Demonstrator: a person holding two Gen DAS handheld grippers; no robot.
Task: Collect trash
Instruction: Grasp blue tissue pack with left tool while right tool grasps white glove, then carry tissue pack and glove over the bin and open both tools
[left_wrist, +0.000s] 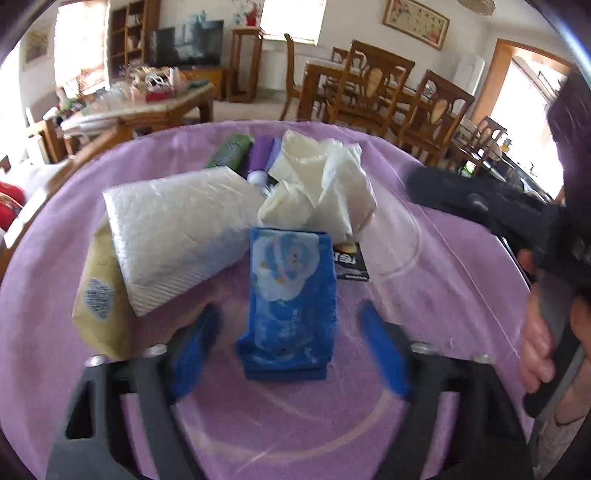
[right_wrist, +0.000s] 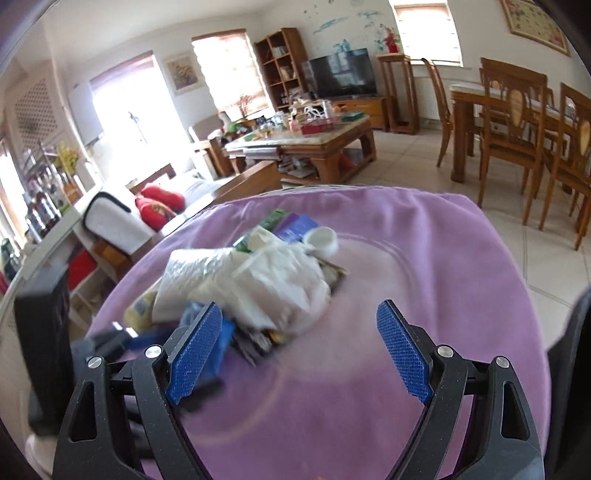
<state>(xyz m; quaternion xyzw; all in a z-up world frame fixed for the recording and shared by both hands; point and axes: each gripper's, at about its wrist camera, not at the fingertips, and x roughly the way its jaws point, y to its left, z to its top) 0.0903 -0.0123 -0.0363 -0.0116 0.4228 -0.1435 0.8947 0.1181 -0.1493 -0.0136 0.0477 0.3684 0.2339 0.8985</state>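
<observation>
Blue packet (left_wrist: 290, 302) lies on the purple-covered bench (left_wrist: 443, 295), dead ahead between the fingers of the left claw (left_wrist: 288, 347), long axis along the approach. Left claw released, nearer; right claw (right_wrist: 301, 356) released, empty.

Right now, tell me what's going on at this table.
A person is collecting trash, holding a two-finger tool in each hand over a pile of litter on a purple tablecloth. The left tool is open, its fingers on either side of a blue tissue packet but not closed on it. The right tool is open too and holds nothing, near the edge of the pile. A crumpled white plastic bag, a white padded sheet and a yellow packet lie untouched.
</observation>
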